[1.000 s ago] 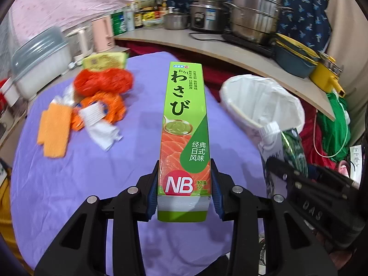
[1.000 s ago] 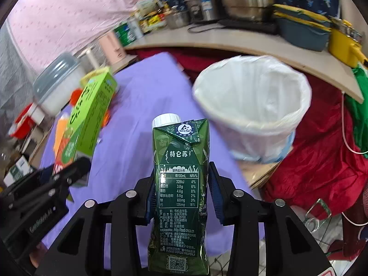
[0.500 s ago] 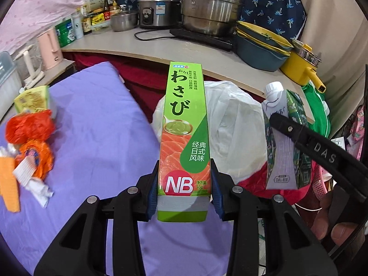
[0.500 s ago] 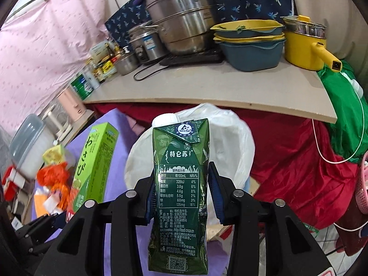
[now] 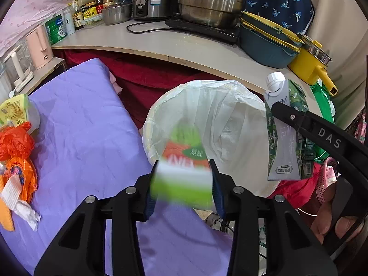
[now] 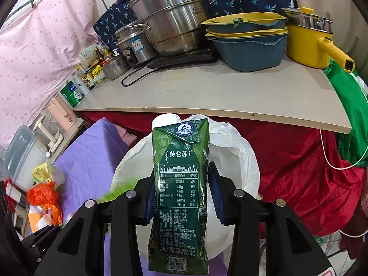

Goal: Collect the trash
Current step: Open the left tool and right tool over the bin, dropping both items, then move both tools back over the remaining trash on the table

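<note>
We hold both tools over the white-lined trash bin (image 5: 230,119), just right of the purple-covered table (image 5: 80,126) where orange wrappers (image 5: 16,142) lie at the left, with the pot-crowded counter (image 6: 218,92) beyond. The left wrist view shows the left gripper (image 5: 184,184) slack around a blurred green wasabi box (image 5: 184,174), tipped far end down into the liner. The right view catches that box only as a green smear, while the right gripper (image 6: 180,197) clamps the milk carton (image 6: 180,172) above the bin, long axis upright, cap at the far end.

Glossy printed milk carton (image 6: 180,191), thin crinkled plastic bin liner (image 5: 220,124), shiny steel pots (image 6: 170,23), matt purple cloth (image 5: 78,124)
</note>
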The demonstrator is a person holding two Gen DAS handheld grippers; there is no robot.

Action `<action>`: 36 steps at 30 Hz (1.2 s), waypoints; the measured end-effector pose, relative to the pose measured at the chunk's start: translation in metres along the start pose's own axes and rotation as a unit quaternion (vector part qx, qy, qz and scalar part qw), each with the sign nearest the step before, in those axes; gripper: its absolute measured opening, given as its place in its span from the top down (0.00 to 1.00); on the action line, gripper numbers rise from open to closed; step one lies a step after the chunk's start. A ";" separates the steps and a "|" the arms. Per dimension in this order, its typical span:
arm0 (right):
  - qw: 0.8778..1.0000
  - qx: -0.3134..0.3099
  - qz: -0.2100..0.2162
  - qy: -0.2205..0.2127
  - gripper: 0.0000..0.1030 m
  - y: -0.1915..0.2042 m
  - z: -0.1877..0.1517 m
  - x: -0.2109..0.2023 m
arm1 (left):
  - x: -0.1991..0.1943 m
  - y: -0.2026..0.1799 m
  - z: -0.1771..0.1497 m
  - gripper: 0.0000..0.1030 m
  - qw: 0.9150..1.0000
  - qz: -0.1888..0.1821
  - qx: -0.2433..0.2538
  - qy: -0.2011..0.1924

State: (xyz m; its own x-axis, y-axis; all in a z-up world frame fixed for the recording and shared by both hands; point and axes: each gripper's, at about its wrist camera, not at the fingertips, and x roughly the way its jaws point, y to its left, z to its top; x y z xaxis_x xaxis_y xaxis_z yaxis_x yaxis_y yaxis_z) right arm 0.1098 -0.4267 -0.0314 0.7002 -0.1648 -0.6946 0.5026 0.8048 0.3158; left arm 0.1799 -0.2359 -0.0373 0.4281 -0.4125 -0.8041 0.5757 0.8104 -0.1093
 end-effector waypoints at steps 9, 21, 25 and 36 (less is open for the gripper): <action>1.000 -0.002 0.004 -0.028 0.46 0.007 0.004 -0.010 | -0.007 0.005 0.003 0.37 0.999 0.021 0.001 -0.025; 0.999 -0.016 0.014 -0.036 0.42 0.022 -0.015 -0.036 | -0.030 0.025 -0.011 0.37 0.998 0.052 -0.021 -0.041; 0.999 -0.027 0.016 -0.036 0.42 0.032 -0.023 -0.043 | -0.038 0.032 -0.020 0.37 0.996 0.064 -0.027 -0.046; 0.997 -0.056 0.041 -0.030 0.35 0.070 -0.055 -0.064 | -0.071 0.063 -0.045 0.37 0.992 0.095 -0.058 -0.064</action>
State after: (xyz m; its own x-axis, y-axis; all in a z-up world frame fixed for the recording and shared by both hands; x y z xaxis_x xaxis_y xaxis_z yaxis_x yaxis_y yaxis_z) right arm 0.0723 -0.3288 -0.0005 0.7675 -0.1276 -0.6282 0.3851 0.8752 0.2928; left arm 0.1543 -0.1367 -0.0138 0.6099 -0.2915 -0.7369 0.3960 0.9176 -0.0353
